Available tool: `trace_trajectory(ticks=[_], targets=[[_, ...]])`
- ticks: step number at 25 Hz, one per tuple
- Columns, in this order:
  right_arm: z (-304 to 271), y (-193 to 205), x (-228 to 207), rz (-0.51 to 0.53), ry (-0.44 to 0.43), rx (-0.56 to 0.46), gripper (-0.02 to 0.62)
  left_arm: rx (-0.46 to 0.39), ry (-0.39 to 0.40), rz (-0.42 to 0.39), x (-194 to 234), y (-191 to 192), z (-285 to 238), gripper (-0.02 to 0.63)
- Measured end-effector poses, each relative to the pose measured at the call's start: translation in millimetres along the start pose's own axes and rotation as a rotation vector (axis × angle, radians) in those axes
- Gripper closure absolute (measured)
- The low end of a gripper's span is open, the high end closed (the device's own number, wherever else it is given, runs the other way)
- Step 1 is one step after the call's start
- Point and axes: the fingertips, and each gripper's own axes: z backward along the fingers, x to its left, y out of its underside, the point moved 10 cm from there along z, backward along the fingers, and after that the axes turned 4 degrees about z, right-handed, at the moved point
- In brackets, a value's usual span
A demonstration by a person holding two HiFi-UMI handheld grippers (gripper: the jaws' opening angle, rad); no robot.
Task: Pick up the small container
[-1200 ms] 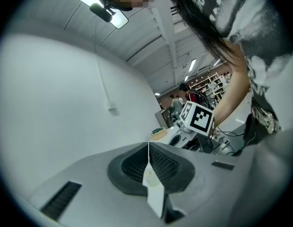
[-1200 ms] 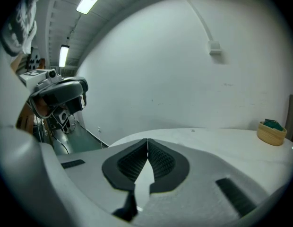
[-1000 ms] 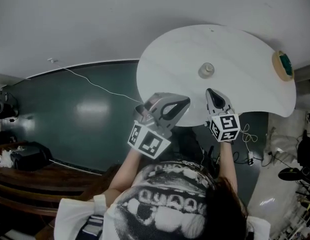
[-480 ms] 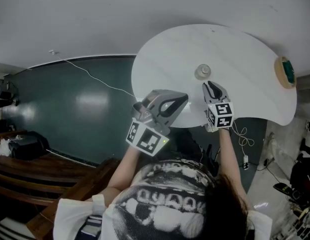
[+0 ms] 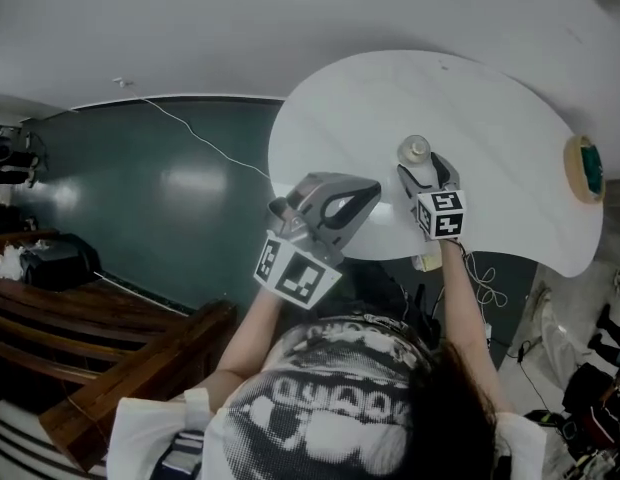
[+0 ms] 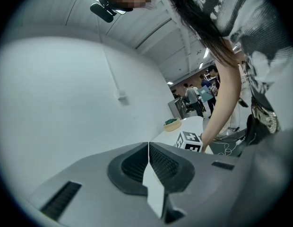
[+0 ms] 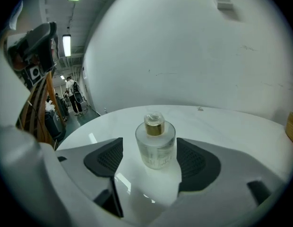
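The small container is a clear glass bottle with a gold collar and a clear cap. It stands upright on the round white table. My right gripper has reached it. Its jaws are opening, with the container between the two dark pads and not pressed by them. My left gripper hovers over the table's near edge, left of the right one. Its jaws are shut on nothing. The right gripper's marker cube shows past them.
A shallow bowl with something green sits at the table's right edge. A white wall lies beyond the table. A dark green floor with a thin cable spreads to the left, with a wooden bench at the lower left. Cables hang under the table.
My right gripper has moved forward up to the container and its jaws have spread around it. The left gripper has stayed about where it was, still shut.
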Motion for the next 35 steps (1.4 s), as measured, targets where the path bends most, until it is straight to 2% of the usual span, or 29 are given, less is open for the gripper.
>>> trace_trajectory(ticks=[15, 18, 22, 29, 35], targets=[[-54, 1, -17, 0.052, -0.073, 0.061, 0.230, 0.084, -0.075, 0.012, 11, 7, -8, 0.600], [-61, 2, -19, 0.027, -0.062, 0.069, 0.231, 0.088, -0.077, 0.008, 11, 7, -9, 0.600], [-64, 4, -18, 0.044, -0.037, 0.085, 0.253, 0.095, -0.087, 0.010, 15, 10, -7, 0.600], [-61, 5, -15, 0.057, -0.012, 0.077, 0.261, 0.105, -0.102, 0.014, 19, 13, 1, 0.600], [-53, -2, -14, 0.022, -0.014, 0.051, 0.259, 0.108, -0.099, 0.014, 21, 13, 5, 0.600]])
